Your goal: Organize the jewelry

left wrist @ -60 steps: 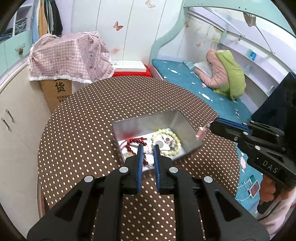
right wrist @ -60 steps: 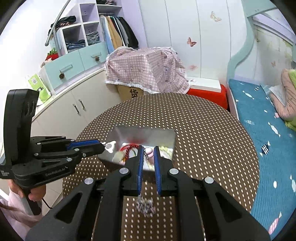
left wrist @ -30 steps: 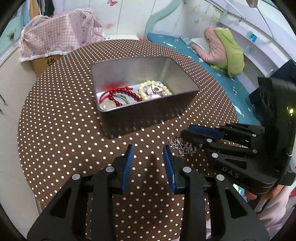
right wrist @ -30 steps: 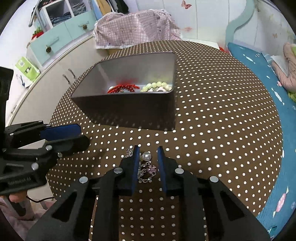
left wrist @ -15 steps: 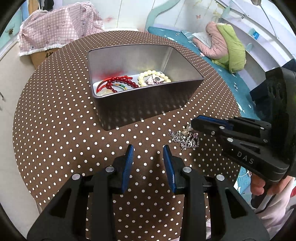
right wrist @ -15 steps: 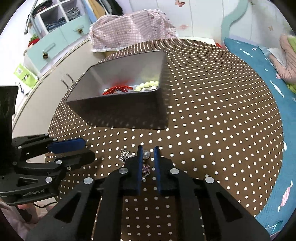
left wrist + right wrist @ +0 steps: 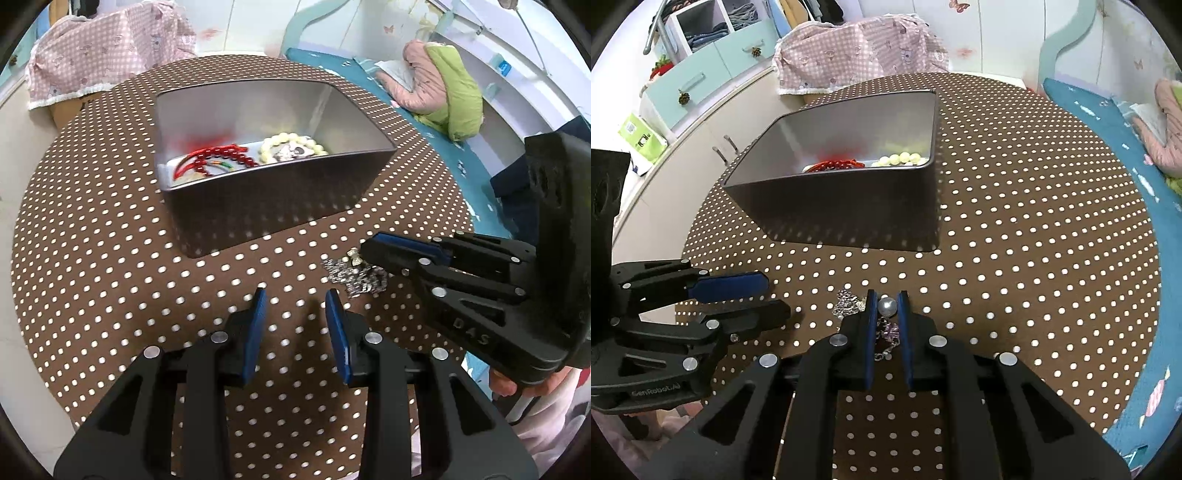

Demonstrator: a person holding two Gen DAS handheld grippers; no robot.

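A silver chain necklace with a pearl (image 7: 887, 306) lies on the brown dotted table (image 7: 1015, 240), in front of a metal tin (image 7: 849, 206). My right gripper (image 7: 886, 303) is shut on the necklace at the pearl, low on the table; it also shows in the left wrist view (image 7: 373, 254) over the chain (image 7: 354, 277). My left gripper (image 7: 295, 303) is open and empty, just left of the chain; it shows in the right wrist view (image 7: 764, 295). The tin (image 7: 258, 206) holds a red bead bracelet (image 7: 216, 157) and a cream bead bracelet (image 7: 291, 147).
The round table's edge drops off on all sides. A bed with a teal sheet (image 7: 1126, 147) lies to the right. White cabinets (image 7: 683, 155) and a box under a pink checked cloth (image 7: 860, 51) stand behind the table.
My right gripper came down from the tin to the loose necklace on the table and closed on it. My left gripper opened and dropped to the table beside it.
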